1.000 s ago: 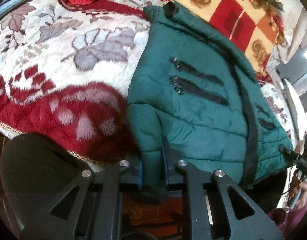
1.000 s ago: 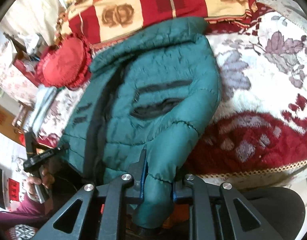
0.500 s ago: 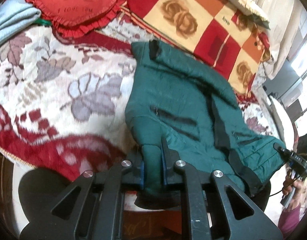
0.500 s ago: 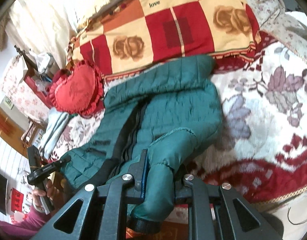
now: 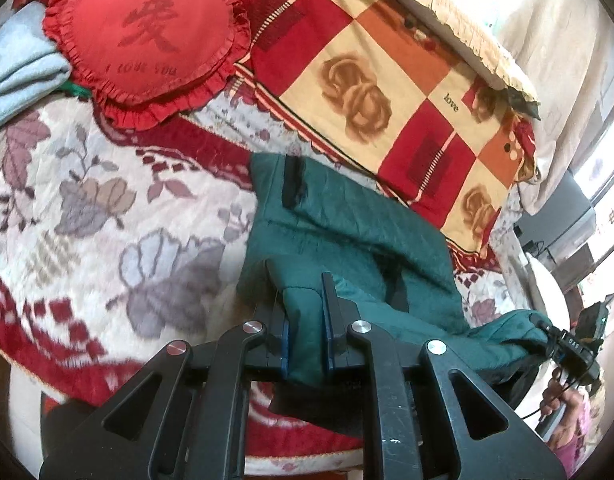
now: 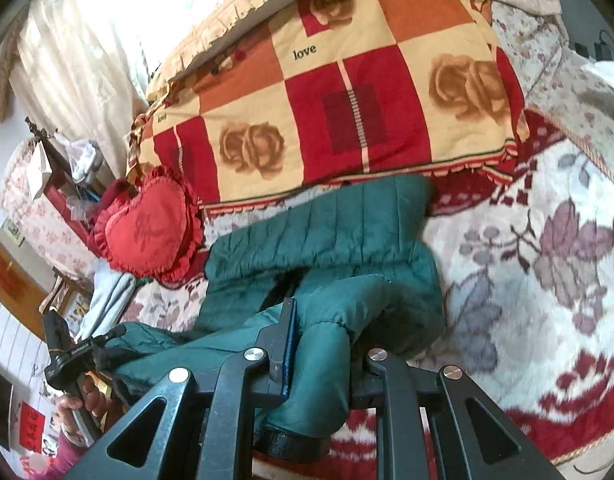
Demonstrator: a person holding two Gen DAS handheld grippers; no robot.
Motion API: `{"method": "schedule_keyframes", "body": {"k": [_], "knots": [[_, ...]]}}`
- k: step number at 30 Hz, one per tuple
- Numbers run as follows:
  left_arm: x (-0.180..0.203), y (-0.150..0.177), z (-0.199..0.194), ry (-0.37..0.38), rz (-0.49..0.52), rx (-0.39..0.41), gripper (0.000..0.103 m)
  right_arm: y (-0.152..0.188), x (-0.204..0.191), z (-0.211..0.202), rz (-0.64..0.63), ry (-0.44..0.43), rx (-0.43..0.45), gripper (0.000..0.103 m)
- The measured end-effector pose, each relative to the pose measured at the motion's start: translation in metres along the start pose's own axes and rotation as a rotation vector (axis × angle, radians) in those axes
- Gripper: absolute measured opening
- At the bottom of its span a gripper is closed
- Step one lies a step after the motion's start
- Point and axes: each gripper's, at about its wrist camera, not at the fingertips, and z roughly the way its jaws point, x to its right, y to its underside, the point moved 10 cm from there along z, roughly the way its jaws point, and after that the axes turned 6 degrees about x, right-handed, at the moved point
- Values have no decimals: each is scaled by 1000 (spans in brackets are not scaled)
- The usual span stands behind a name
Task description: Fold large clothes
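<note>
Jacket (image 5: 347, 236) hem lifted, hand-held grippers clamped

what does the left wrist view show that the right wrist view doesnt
Only the left wrist view: the left gripper shut on a fold of the green jacket, and the jacket's black collar tab.

Only the right wrist view: the right gripper shut on a jacket sleeve whose black cuff hangs below the fingers.

Both: the jacket on the floral blanket, the red heart cushion, the checked rose quilt, and a distant sight of the other gripper, held by a hand and gripping the jacket.
</note>
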Motion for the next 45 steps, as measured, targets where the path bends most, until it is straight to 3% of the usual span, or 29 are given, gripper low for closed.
{"method": "schedule_keyframes", "body": {"k": [10,24,34,41,45], "knots": [[14,-48,38,-39,17,23,12,-44,12,45,0,65,3,16],[0,-98,133,-161,-8,-16,12,-91,48,128,23,186,-15,16],[-17,-116,201,-188,-63,-70,12,-98,89,198,105,238,-60,16],[-32,-110,243,-226,-80,-99,12,-92,114,244,179,269,-79,16],[-38,-108,258,-211,-115,-102,15,-88,122,260,203,285,-78,16]]}}
